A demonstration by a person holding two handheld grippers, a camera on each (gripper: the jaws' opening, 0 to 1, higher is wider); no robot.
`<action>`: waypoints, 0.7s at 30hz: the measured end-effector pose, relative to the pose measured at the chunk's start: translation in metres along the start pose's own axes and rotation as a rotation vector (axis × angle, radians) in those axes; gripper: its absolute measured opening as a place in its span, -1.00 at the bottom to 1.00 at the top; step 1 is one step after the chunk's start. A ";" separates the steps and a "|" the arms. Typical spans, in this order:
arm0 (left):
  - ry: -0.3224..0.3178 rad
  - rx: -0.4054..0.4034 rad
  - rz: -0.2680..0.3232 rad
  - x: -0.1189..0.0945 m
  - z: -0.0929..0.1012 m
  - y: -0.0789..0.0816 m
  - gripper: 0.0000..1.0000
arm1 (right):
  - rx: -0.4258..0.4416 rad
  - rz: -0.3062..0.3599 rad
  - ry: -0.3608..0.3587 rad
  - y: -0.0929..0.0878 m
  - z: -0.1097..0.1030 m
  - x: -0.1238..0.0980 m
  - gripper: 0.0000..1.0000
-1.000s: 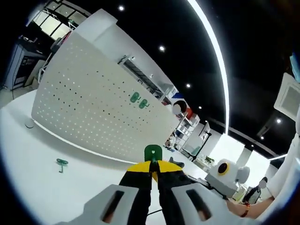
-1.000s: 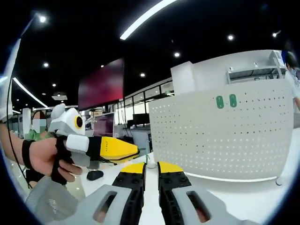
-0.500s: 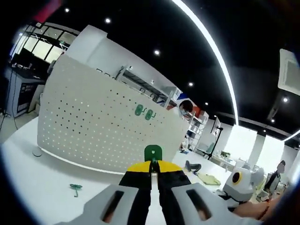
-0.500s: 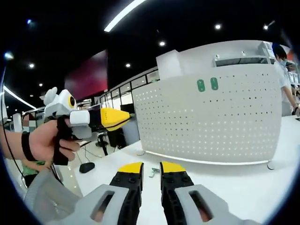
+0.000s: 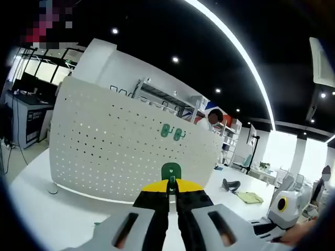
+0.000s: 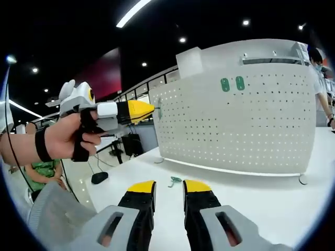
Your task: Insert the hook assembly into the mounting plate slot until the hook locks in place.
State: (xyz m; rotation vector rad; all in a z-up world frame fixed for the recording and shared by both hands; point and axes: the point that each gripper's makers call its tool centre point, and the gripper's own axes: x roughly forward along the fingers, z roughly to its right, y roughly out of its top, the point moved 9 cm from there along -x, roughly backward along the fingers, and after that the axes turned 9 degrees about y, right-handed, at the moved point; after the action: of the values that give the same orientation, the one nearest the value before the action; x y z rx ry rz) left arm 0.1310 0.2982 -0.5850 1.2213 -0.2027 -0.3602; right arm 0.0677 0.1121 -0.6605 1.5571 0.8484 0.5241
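Note:
My left gripper (image 5: pixel 171 184) is shut on a green hook (image 5: pixel 170 170), whose flat green plate sticks up between the yellow tips. It points at the white perforated mounting plate (image 5: pixel 115 151), where two green hooks (image 5: pixel 172 132) hang near the top. In the right gripper view the left gripper (image 6: pixel 149 109) is held up by a hand, its tip close to the plate's left edge (image 6: pixel 162 123). My right gripper (image 6: pixel 168 186) is open and holds nothing, low over the white table (image 6: pixel 251 193). A spare green hook (image 6: pixel 174 181) lies on the table just beyond it.
The plate stands upright on small feet (image 5: pixel 52 190) on the white table (image 5: pixel 31 209). A person (image 6: pixel 318 83) stands behind the plate's right end. Shelving (image 5: pixel 162 99) rises behind the plate. A black item (image 6: pixel 98 178) lies on the floor at left.
Both views have shifted. The left gripper has risen and come nearer the plate's edge, still shut on the green hook. The right gripper's jaws have parted a little more.

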 end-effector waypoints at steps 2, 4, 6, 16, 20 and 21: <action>0.023 0.032 0.004 0.004 -0.001 0.003 -0.93 | 0.006 -0.014 0.009 -0.002 -0.001 0.000 -0.53; 0.032 0.039 0.009 0.009 -0.001 0.005 -0.93 | -0.003 -0.021 0.011 -0.003 -0.001 0.000 -0.52; 0.040 0.047 0.008 0.014 -0.004 0.008 -0.93 | -0.009 -0.033 0.005 -0.004 -0.001 -0.001 -0.38; 0.113 0.141 0.051 0.035 -0.013 0.026 -0.93 | -0.014 -0.028 -0.021 -0.007 0.002 -0.004 -0.38; 0.128 0.156 0.054 0.043 -0.015 0.029 -0.93 | -0.016 -0.016 -0.026 -0.006 0.003 -0.006 -0.40; 0.139 0.179 0.065 0.046 -0.015 0.031 -0.93 | -0.016 -0.019 -0.030 -0.006 0.004 -0.006 -0.40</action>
State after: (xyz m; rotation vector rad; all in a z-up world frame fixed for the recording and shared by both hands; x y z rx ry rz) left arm 0.1834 0.3033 -0.5629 1.4078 -0.1567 -0.2024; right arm 0.0651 0.1051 -0.6662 1.5376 0.8340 0.4915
